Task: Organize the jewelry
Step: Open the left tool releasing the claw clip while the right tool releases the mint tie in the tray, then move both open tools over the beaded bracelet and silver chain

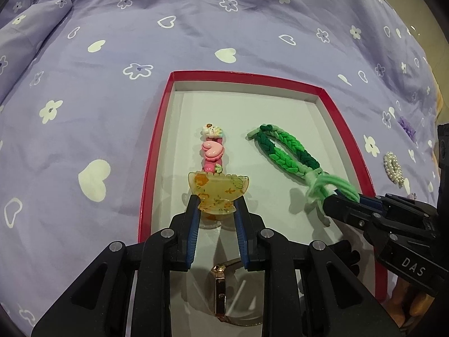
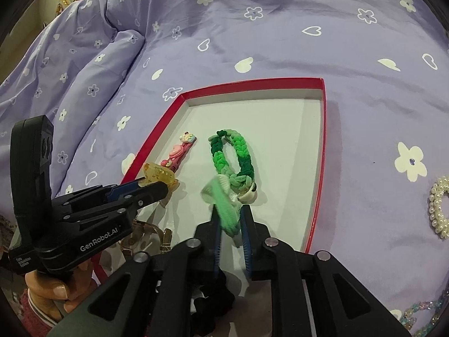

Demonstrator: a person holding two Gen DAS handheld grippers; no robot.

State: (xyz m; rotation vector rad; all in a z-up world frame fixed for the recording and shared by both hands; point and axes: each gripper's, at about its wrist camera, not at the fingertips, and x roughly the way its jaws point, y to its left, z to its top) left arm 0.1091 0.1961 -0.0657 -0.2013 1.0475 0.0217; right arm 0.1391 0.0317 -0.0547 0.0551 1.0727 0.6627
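Two grippers over the red-rimmed shallow cardboard tray (image 1: 157, 140) on the purple flower-print bedspread (image 1: 84, 90).

Left gripper (image 1: 216, 210): jaws narrowly apart, pads clamped on a translucent amber plastic claw hair clip (image 1: 217, 189), just above the tray floor, beside a pink heart-decorated hair clip (image 1: 213, 151). Right gripper (image 2: 230, 219): jaws slightly parted around the pale-green cords of the braided green fabric bracelet (image 2: 238, 157); firm pad contact cannot be told. Bracelet loop lies in tray.

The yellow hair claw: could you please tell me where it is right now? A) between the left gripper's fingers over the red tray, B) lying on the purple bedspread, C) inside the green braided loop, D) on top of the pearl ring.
A: the yellow hair claw sits clamped between the left gripper's fingers, above the red tray.
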